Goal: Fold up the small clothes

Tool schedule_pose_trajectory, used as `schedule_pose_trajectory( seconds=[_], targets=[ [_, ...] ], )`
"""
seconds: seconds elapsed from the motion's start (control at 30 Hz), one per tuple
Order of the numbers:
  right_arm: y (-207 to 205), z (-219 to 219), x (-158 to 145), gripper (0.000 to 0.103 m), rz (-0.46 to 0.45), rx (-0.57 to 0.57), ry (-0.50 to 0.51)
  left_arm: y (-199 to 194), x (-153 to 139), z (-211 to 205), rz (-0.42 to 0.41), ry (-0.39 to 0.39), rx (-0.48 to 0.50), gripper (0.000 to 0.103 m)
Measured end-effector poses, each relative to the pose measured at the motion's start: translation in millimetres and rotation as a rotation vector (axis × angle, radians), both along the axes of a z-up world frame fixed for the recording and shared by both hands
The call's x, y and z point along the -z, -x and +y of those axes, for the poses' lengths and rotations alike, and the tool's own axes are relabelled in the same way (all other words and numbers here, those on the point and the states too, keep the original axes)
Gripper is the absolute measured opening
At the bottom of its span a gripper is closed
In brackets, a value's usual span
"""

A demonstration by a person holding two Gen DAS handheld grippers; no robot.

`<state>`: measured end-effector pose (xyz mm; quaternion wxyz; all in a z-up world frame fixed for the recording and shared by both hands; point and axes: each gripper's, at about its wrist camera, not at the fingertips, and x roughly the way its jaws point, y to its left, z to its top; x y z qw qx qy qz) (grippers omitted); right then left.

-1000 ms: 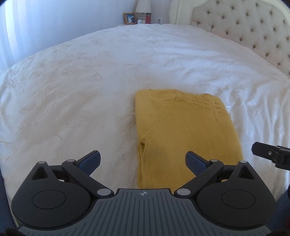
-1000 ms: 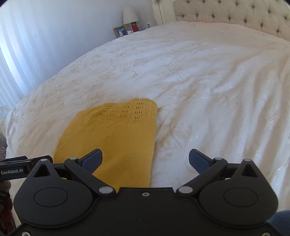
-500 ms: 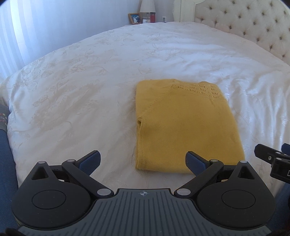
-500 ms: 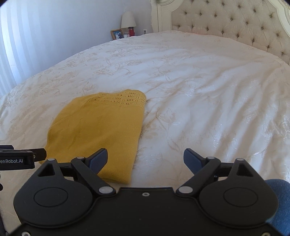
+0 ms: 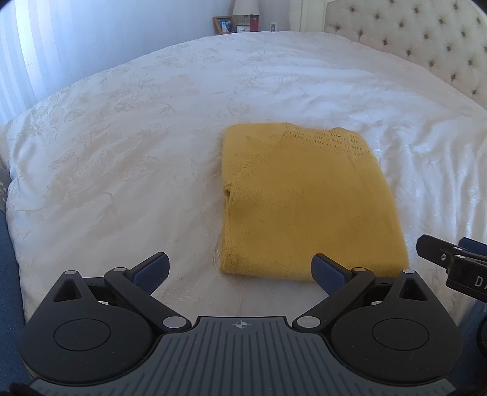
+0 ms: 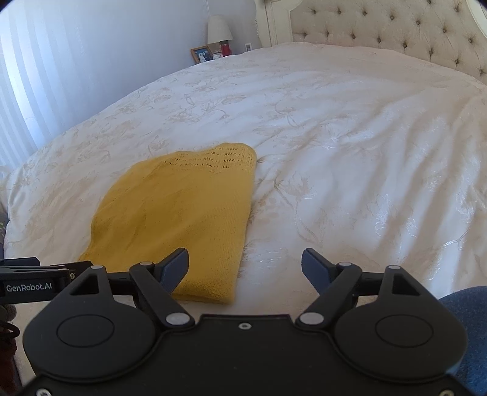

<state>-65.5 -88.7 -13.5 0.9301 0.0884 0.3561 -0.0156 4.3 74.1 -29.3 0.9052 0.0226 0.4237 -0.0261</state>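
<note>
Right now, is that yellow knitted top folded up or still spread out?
Folded. The yellow knitted top lies as a compact rectangle on the white bedspread, layers doubled at its near edge, no sleeves sticking out.

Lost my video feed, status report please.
Left gripper open, empty. Right gripper open, jaws just narrowing, nothing between. Yellow knitted sweater folded on white bedspread. Nothing in the way.

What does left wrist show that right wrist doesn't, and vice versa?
Left wrist only: the left gripper, jaws open, nothing between them; the sweater's left side edge with its small opening; the right gripper's tip at the frame's right edge.

Right wrist only: the right gripper, jaws open and just been closing, nothing between them; the "GenRobot.AI" label on the left gripper's side.

Both: folded yellow sweater flat on the white bedspread, tufted headboard, lamp, picture frame.
</note>
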Motion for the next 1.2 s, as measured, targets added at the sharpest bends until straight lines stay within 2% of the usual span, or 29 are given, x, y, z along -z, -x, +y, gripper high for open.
schedule_pose_trajectory(
  seconds=[1.2],
  targets=[
    [-1.9,-2.6,2.7,0.083,0.009,0.002,-0.027,-1.4,2.2,-6.2,0.013,-0.019,0.007,0.101]
  ],
)
